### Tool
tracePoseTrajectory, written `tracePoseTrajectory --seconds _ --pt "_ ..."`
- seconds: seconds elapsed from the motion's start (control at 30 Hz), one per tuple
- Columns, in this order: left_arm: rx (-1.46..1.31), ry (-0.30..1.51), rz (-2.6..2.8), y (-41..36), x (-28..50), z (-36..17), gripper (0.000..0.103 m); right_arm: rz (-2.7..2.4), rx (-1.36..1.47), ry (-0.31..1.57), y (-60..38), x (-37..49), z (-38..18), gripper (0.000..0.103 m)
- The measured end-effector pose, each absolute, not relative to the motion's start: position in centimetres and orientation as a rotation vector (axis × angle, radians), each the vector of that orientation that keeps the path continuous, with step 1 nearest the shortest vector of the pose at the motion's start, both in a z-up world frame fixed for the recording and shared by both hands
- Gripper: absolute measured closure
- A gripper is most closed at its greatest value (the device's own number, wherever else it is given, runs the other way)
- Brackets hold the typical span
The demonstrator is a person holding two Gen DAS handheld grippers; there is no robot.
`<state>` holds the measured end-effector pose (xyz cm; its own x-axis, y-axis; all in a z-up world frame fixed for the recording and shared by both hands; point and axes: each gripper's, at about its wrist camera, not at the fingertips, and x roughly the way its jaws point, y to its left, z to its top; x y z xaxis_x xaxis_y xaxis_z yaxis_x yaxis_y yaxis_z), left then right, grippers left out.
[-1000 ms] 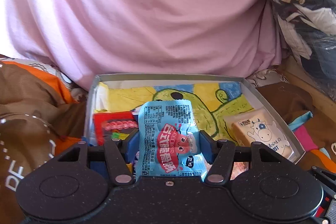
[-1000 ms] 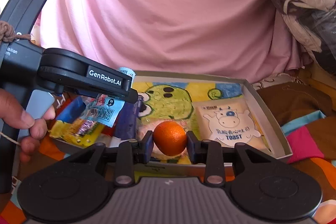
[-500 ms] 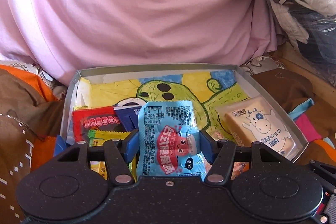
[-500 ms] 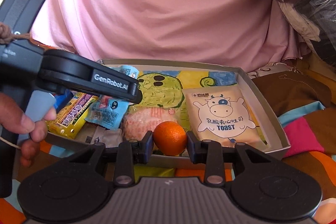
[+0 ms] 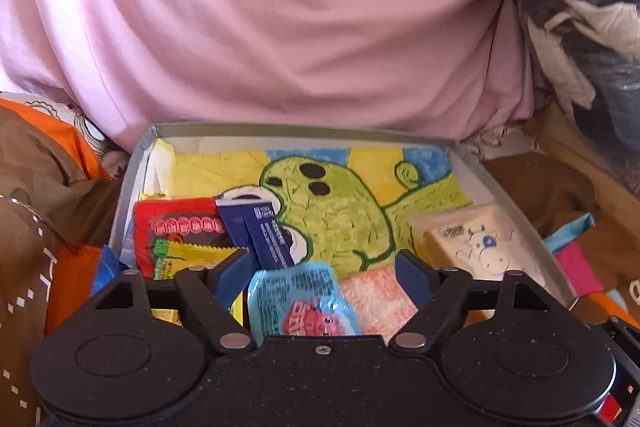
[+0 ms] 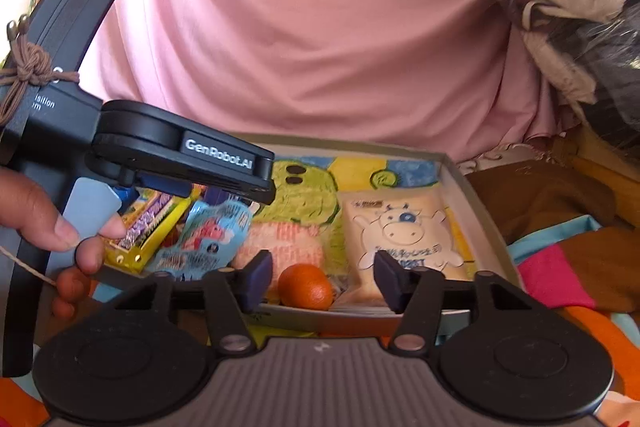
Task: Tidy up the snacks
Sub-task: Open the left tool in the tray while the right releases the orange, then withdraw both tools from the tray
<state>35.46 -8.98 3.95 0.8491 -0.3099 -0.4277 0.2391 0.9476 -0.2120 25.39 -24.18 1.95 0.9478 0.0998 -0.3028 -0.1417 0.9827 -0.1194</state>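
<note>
Both tools hanging spread wide over the near edge of the shallow grey box (image 5: 132, 183), nothing pinched in either. Left tool (image 5: 322, 267) sitting with its jaws well apart, the light blue snack packet (image 5: 296, 301) lying loose between them at the box's near side, touching neither pad as far as can be told. Right tool (image 6: 322, 277) gaping too, the small orange (image 6: 306, 287) resting free inside the box right at its near wall, between the pads but clear of both. Toast packet with the cow drawing (image 6: 400, 239) lying flat along the box's right side. Pinkish wrapped snack (image 6: 280, 243) sitting in the box's middle, beside the blue packet. Red packet (image 5: 176, 227), dark blue packet (image 5: 260, 231) and a yellow-green wrapper (image 5: 192, 253) piling up on the box's left side. Green cartoon drawing (image 5: 332, 211) covering the box floor. Pink cloth (image 5: 280, 19) bulging just behind the box's far wall. A hand (image 6: 48, 227) gripping the left tool's handle, seen left of the box.
</note>
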Motion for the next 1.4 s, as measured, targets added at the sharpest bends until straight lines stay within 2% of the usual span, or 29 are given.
tracePoseTrajectory --seconds 0.07,0.1,0.23,0.3,0.37,0.57,0.83,1.13,1.4 --pt "-0.166 0.458 -0.283 -8.8 35.0 4.3 0.013 0.117 -0.134 0.282 -24.5 25.0 2.4 0.029" --pt "-0.175 0.448 -0.279 -8.6 34.8 4.5 0.013 0.114 -0.131 0.27 -24.6 24.7 2.6 0.023" --pt "-0.201 0.425 -0.261 -7.9 33.7 5.3 0.012 0.107 -0.13 0.214 -25.2 23.2 3.8 0.012" --pt "-0.214 0.402 -0.232 -7.4 32.8 5.9 0.011 0.108 -0.127 0.182 -25.5 22.1 4.5 0.003" --pt "-0.224 0.363 -0.211 -6.8 31.7 6.5 0.003 0.106 -0.127 0.147 -25.8 21.0 5.2 0.001" --pt "-0.22 0.285 -0.198 -5.9 28.8 8.9 0.001 0.114 -0.127 0.097 -26.4 17.9 7.1 0.0" --pt "-0.2 0.306 -0.23 -4.8 24.8 9.8 0.001 0.145 -0.155 0.134 -26.4 14.4 7.3 0.0" --pt "-0.157 0.366 -0.23 -1.9 18.6 6.7 0.001 0.176 -0.187 0.213 -25.7 11.6 4.0 0.0" --pt "-0.112 0.51 -0.265 -0.6 15.2 2.9 0.001 0.188 -0.206 0.321 -25.1 11.0 1.9 0.0"
